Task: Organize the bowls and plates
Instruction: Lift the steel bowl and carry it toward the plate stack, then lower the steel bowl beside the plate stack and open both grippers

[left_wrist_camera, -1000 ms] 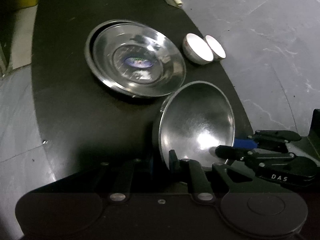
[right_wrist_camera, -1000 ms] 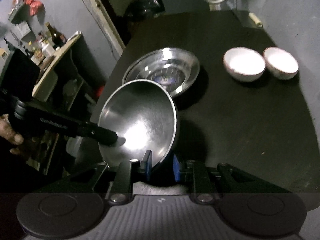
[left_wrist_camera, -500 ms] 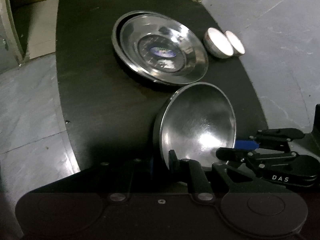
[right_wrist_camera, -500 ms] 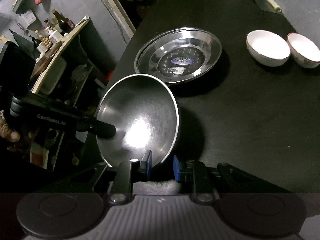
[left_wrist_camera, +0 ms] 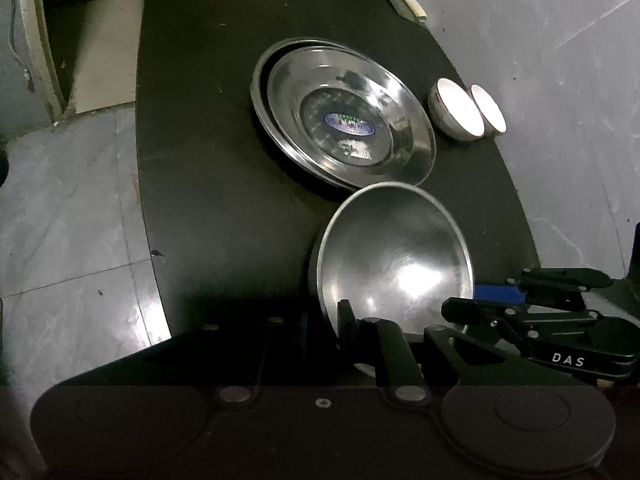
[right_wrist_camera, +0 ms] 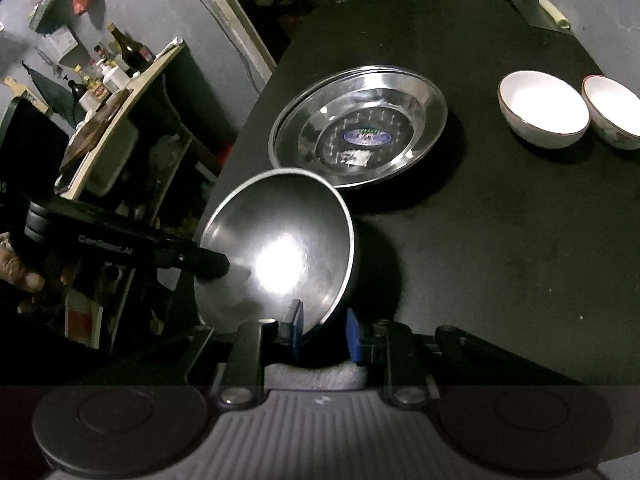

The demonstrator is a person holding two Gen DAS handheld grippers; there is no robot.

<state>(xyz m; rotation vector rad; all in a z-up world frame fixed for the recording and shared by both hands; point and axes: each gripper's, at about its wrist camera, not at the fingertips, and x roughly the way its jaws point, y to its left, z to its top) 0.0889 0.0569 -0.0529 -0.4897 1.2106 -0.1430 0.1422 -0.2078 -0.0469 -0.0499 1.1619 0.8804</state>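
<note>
Steel bowl (right_wrist_camera: 280,240): you are holding it tilted on edge above the near end of the dark counter (right_wrist_camera: 500,260), its hollow facing both cameras.
Left claw (left_wrist_camera: 324,320): you are pinching the bowl's rim with it, one finger inside the hollow and the other behind the wall; in the right wrist view this claw is reaching in from the left onto the bowl's left rim.
Right claw (right_wrist_camera: 322,332): its blue pads are straddling the bowl's lower rim, one inside and one outside; they are standing slightly apart, and you cannot tell whether they are pressing on the metal.
Steel plates (left_wrist_camera: 348,120): they are sitting stacked on the counter just beyond the bowl, a sticker showing in the top one's centre.
White bowls (right_wrist_camera: 544,114): two are sitting side by side, touching, to the right of the plates and well apart from both claws.
Your hand (right_wrist_camera: 20,268): it is gripping the left claw's handle at the picture's left edge.
</note>
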